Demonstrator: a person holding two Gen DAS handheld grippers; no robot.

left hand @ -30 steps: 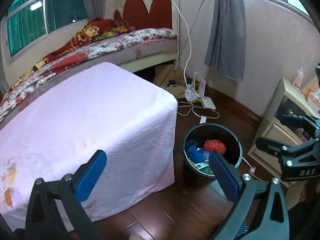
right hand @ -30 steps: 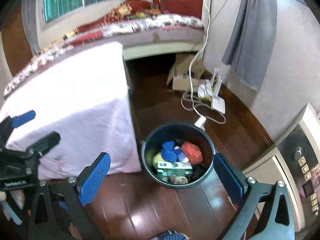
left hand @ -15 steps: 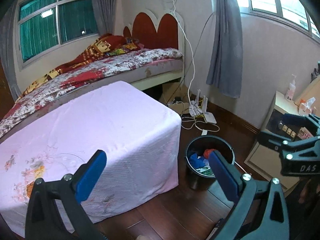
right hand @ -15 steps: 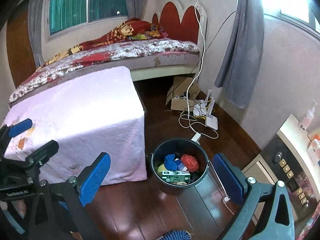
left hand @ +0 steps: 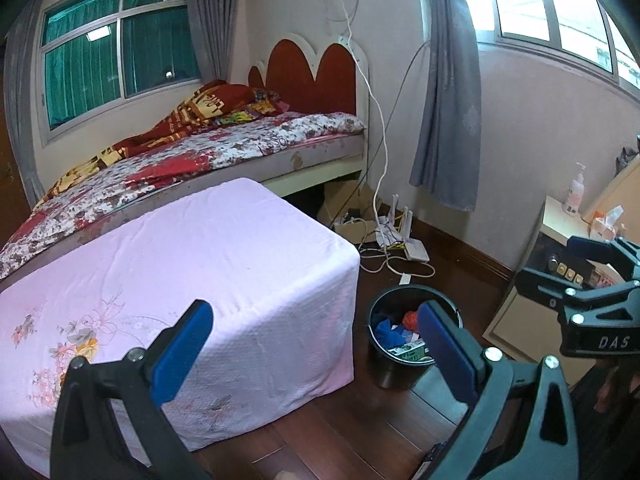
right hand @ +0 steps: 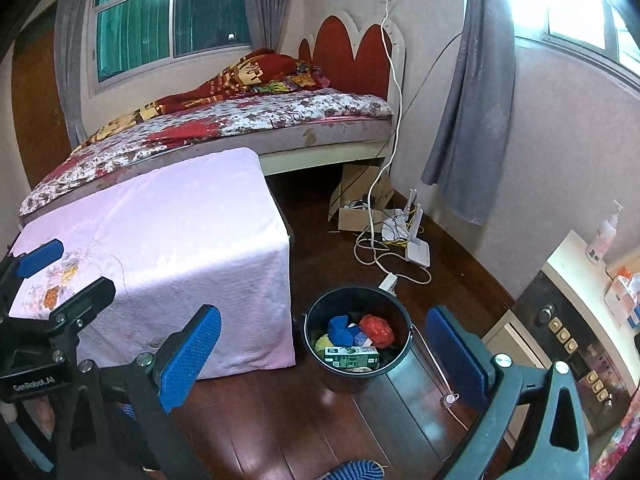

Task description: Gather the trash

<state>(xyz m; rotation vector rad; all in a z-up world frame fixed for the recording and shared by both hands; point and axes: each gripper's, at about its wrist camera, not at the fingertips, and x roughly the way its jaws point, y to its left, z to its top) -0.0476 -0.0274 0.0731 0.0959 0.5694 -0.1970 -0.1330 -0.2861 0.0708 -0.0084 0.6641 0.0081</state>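
A lived-in bedroom in a home. A bed [left hand: 224, 148] with a red scalloped headboard [left hand: 308, 76] and rumpled floral covers fills the 11 o'clock side, grey curtains [left hand: 452, 92] hang by the windows at 1 o'clock, and a wifi router [right hand: 414, 240] with tangled cables lies on the dark wood floor [right hand: 304, 420].

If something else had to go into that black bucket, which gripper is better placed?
Probably the right gripper: the bucket lies between its open fingers, while it sits right of the open left gripper.
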